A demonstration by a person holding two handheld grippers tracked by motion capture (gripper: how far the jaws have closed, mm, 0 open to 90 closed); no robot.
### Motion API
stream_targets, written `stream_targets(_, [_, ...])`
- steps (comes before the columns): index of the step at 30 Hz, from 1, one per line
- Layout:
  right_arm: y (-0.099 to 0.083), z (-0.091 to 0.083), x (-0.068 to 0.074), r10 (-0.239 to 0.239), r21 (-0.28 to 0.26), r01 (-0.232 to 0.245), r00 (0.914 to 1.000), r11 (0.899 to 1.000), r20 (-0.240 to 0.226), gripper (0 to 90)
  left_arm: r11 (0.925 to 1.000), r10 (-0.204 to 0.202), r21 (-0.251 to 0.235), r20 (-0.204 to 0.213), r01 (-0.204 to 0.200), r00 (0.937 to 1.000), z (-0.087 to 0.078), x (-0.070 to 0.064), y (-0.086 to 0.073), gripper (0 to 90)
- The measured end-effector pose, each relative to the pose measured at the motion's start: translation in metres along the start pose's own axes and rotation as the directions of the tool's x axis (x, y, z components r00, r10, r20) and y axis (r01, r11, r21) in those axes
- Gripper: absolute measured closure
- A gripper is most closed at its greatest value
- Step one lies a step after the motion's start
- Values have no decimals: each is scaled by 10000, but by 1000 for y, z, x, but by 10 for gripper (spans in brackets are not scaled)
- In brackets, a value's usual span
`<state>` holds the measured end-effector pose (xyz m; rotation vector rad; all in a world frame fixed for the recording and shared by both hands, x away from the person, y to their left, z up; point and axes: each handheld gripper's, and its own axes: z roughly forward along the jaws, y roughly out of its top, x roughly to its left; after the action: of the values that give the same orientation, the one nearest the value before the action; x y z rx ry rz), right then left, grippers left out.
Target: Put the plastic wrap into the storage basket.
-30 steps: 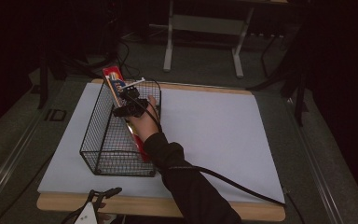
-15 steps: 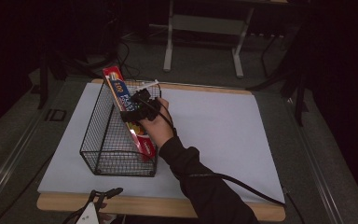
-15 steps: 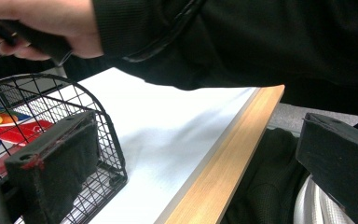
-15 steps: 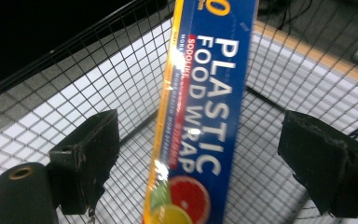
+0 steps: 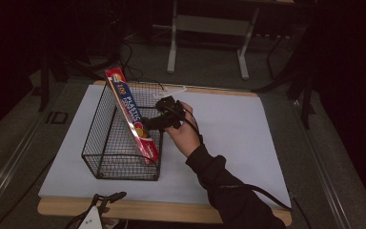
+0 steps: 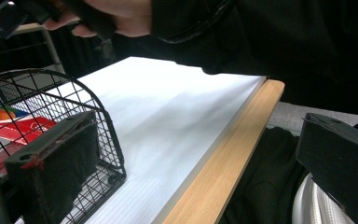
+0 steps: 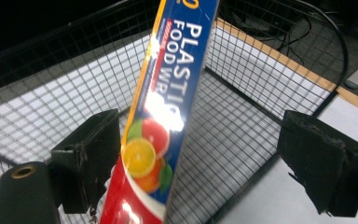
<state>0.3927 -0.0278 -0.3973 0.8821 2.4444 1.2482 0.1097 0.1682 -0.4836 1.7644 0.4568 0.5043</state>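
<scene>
A long red and blue plastic food wrap box (image 5: pixel 131 114) leans slanted inside a black wire basket (image 5: pixel 100 162), its top end sticking out above the far rim. My right gripper (image 5: pixel 150 123) reaches over the basket's right side. In the right gripper view it (image 7: pixel 205 158) is open, and the box (image 7: pixel 168 102) stands between its jaws, close beside the left one and far from the right one. My left gripper (image 6: pixel 196 168) is open and holds nothing; it hangs low at the table's front edge (image 5: pixel 95 214), beside the basket's near corner (image 6: pixel 98 116).
A white mat (image 5: pixel 238 138) covers the wooden table, with bare room to the right of the basket. The wooden front edge (image 6: pixel 223 163) runs past the left gripper. Behind the table stand a metal frame (image 5: pixel 205 28) and cables on the floor.
The right hand has drawn back toward the basket's right side. The box has tipped from near upright to a slant, its top now at the far left rim.
</scene>
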Motion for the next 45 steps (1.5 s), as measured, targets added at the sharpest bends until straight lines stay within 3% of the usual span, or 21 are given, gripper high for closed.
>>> stream_targets(7, [-20,-25,-10,25,-247,-30,9997,9997,-226,134,10000,-2,23,10,2,10000,0,0,0,1])
stream_targets(10, [-23,-28,-12,75,-259,-82,9996,9996,-274,134,10000,0,26,16,0,10000,1,0,0,1])
stream_targets(14, [-42,-46,-19,119,-441,-135,9993,9989,-366,134,10000,24,23,16,-24,10000,1,-1,0,1])
stream_targets(21, [-69,-62,-27,345,-541,-371,9982,9978,-484,135,10000,22,54,41,-22,10000,1,-1,0,1])
stream_targets(22, [-82,-68,-31,465,-539,-489,9979,9973,-449,135,10000,43,54,31,-43,10000,2,-1,0,1])
stream_targets(27, [-105,-76,-38,733,-533,-759,9961,9957,-488,135,10000,1,66,27,-2,10000,2,-1,0,1])
stream_targets(41, [-156,-99,-52,1214,-372,-1219,9925,9918,-161,135,10000,19,87,31,-19,10000,2,-1,0,1])
stream_targets(45, [-173,-107,-57,1315,-287,-1311,9912,9910,132,140,10000,14,76,29,-15,10000,2,-1,0,1])
